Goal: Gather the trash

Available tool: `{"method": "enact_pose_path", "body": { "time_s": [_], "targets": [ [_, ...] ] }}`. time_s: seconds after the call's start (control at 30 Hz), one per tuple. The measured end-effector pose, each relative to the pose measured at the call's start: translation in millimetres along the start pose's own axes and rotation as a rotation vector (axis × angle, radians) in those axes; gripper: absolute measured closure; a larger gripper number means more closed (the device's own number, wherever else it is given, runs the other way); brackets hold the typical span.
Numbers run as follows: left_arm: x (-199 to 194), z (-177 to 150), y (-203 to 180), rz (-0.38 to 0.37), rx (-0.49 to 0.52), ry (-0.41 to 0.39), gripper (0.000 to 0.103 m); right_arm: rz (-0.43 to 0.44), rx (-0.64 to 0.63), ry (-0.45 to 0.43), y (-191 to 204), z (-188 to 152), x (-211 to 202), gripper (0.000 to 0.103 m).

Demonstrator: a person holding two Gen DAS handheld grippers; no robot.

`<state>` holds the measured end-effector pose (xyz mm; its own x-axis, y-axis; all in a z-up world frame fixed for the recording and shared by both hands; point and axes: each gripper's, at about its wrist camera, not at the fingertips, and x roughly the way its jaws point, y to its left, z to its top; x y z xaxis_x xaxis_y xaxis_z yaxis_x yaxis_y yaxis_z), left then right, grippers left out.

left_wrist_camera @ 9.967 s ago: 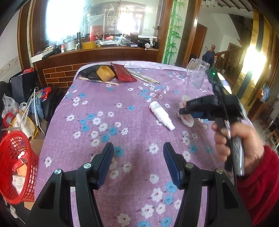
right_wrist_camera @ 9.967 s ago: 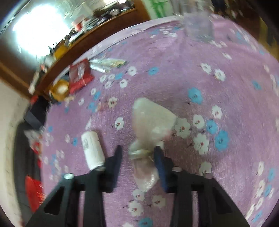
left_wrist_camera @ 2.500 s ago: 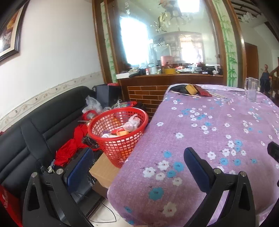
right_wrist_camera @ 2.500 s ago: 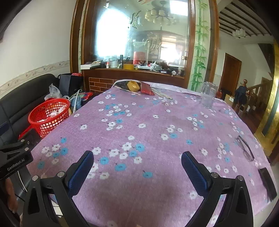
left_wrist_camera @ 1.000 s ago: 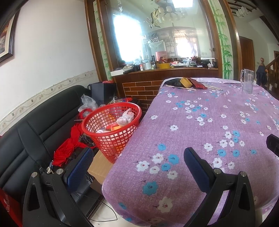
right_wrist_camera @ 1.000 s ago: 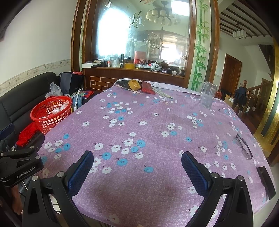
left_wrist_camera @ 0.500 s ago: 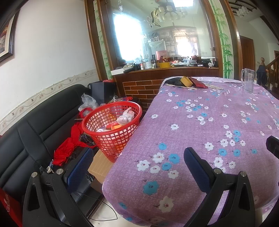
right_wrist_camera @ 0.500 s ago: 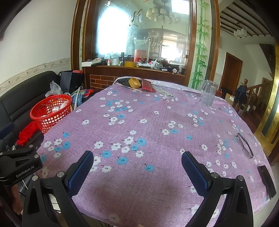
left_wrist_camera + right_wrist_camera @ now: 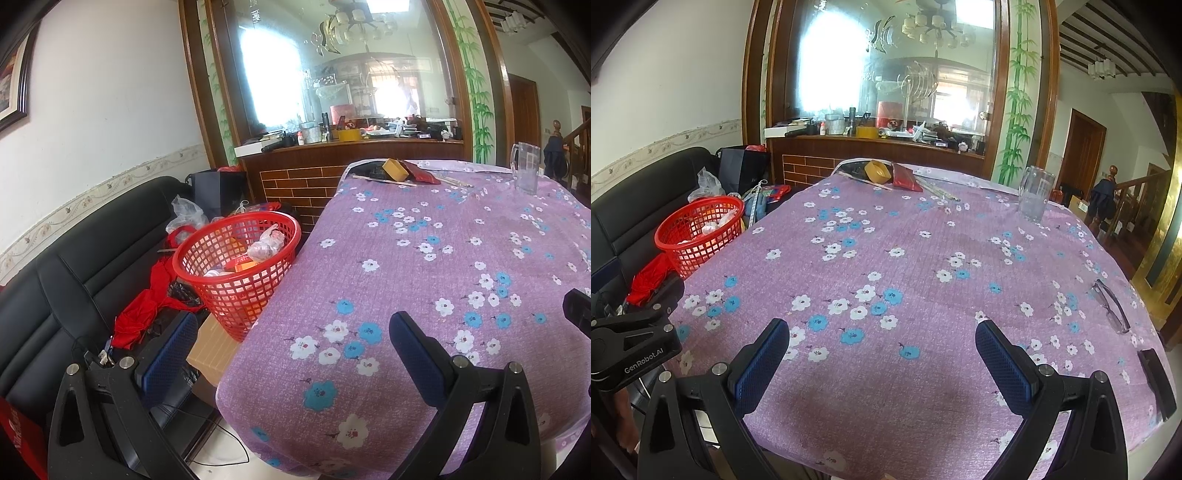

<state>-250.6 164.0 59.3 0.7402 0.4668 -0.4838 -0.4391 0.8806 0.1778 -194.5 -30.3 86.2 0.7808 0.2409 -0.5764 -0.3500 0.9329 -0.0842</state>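
Note:
A red mesh basket (image 9: 236,258) stands on a cardboard box left of the table and holds a crumpled plastic bag (image 9: 266,244) and other trash. It also shows in the right wrist view (image 9: 698,230). My left gripper (image 9: 291,347) is open and empty, held off the table's near left corner. My right gripper (image 9: 882,360) is open and empty above the table's near edge. The left gripper's body (image 9: 631,345) shows at the lower left of the right wrist view.
The table wears a purple flowered cloth (image 9: 905,266). At its far end lie a yellow tape roll (image 9: 877,170), a red packet (image 9: 905,178) and sticks. A clear jug (image 9: 1034,197) stands far right; glasses (image 9: 1110,304) and a dark phone (image 9: 1156,380) lie at the right edge. A black sofa (image 9: 55,288) is at the left.
Over ten seconds the bag and white bottle left the table and both grippers pulled back open. In the last second both views barely shifted.

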Motion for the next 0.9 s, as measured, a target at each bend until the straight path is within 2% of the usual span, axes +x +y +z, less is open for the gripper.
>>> {"method": "enact_pose_path", "body": {
  "time_s": [0.23, 0.4, 0.47, 0.63, 0.7, 0.77, 0.9],
  "targets": [
    [5, 4, -12, -0.03, 0.033, 0.013, 0.0, 0.006, 0.02, 0.019, -5, -2, 6, 0.001],
    [18, 23, -45, -0.124, 0.08, 0.046, 0.0, -0.033, 0.072, 0.075, -34, 0, 27, 0.001],
    [32, 37, -73, -0.212, 0.108, 0.094, 0.0, -0.047, 0.105, 0.111, -54, 5, 39, 0.001],
    [71, 60, -148, -0.362, 0.139, 0.246, 0.0, -0.154, 0.228, 0.239, -130, 13, 88, 0.001],
    [85, 63, -178, -0.398, 0.143, 0.318, 0.0, -0.192, 0.277, 0.292, -158, 11, 107, 0.001],
    [99, 66, -207, -0.43, 0.149, 0.38, 0.0, -0.189, 0.344, 0.33, -185, 7, 125, 0.001],
    [117, 66, -242, -0.452, 0.164, 0.435, 0.0, -0.182, 0.416, 0.386, -219, -1, 152, 0.001]
  ]
}}
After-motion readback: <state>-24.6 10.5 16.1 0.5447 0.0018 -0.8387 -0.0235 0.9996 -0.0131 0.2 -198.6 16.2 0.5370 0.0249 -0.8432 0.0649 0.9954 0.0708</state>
